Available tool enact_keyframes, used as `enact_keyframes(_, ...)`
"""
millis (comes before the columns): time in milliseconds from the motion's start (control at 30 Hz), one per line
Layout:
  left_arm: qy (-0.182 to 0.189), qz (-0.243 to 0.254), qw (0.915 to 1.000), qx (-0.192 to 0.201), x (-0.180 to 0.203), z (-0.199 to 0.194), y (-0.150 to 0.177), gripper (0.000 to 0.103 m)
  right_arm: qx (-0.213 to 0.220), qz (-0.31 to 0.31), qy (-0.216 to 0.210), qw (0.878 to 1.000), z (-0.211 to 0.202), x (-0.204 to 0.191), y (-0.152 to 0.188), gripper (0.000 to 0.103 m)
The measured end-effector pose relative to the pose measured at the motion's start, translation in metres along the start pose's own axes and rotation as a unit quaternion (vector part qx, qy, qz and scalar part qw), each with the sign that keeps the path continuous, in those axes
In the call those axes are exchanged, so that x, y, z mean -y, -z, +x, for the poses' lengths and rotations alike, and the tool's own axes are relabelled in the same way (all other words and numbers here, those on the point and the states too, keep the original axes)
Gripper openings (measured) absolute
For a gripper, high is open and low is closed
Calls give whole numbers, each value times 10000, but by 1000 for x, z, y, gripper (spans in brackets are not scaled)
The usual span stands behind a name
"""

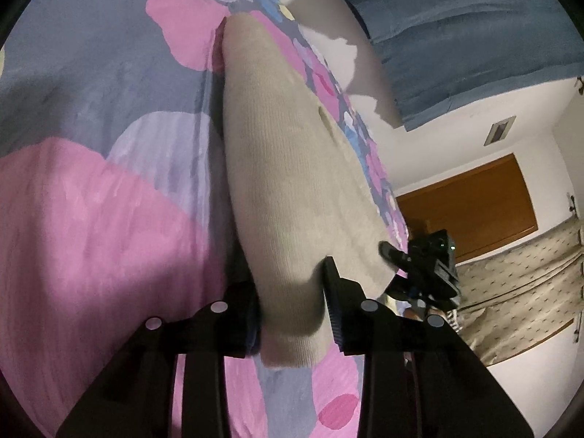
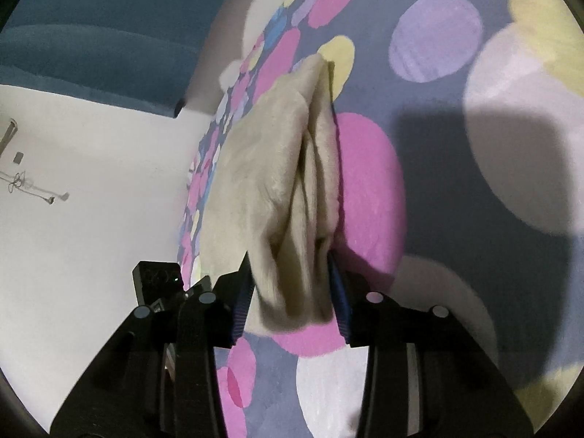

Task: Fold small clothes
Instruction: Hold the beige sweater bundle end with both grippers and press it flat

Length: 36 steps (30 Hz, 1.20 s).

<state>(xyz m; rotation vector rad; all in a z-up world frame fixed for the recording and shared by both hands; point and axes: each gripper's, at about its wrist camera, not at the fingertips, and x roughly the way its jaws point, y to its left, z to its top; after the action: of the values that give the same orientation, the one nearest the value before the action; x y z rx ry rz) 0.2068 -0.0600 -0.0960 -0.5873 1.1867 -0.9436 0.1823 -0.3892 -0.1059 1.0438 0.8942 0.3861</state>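
White walls and a blue curtain (image 1: 456, 36) surround a dotted pink-and-grey bedspread (image 1: 91, 219). Left gripper (image 1: 292, 310) and right gripper (image 2: 292, 292) jaws both clamp a beige knit garment (image 1: 284, 182).

In the left wrist view we see the garment (image 1: 292, 189) running from 6 o'clock toward 12, its near end between the left gripper (image 1: 292, 303) fingers, the bedspread (image 1: 91, 219) behind it at 9 o'clock. The right gripper (image 1: 430, 270) sits at 4 o'clock, touching the garment's edge. In the right wrist view the garment (image 2: 270, 189) hangs between the right gripper (image 2: 292, 292) fingers; the bedspread (image 2: 456, 200) spreads at 3 o'clock, the left gripper (image 2: 157, 281) at 8 o'clock.
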Motion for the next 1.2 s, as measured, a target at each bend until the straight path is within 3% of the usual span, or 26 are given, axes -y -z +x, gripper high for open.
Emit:
enact_keyframes(67, 44, 7, 10000, -50, 0, 1, 0, 33, -189, 6, -76, 9998, 5, 1, -8, 37)
enact_keyframes(233, -84, 210, 9997, -134, 2, 7, -2, 31, -364, -93, -82, 9993, 19, 2, -12, 21)
enact_keyframes(367, -92, 387, 9989, -255, 4, 6, 2, 27, -297, -153, -165, 9993, 19, -2, -9, 20)
enact_keyframes(567, -151, 303, 9994, -61, 10, -4, 12, 22, -165, -200, -379, 9989, 8, -8, 2, 17)
enact_keyframes(1200, -306, 427, 9986, -1, 36, -20, 71, 22, -267, -143, -625, 9976, -25, -9, 60, 17)
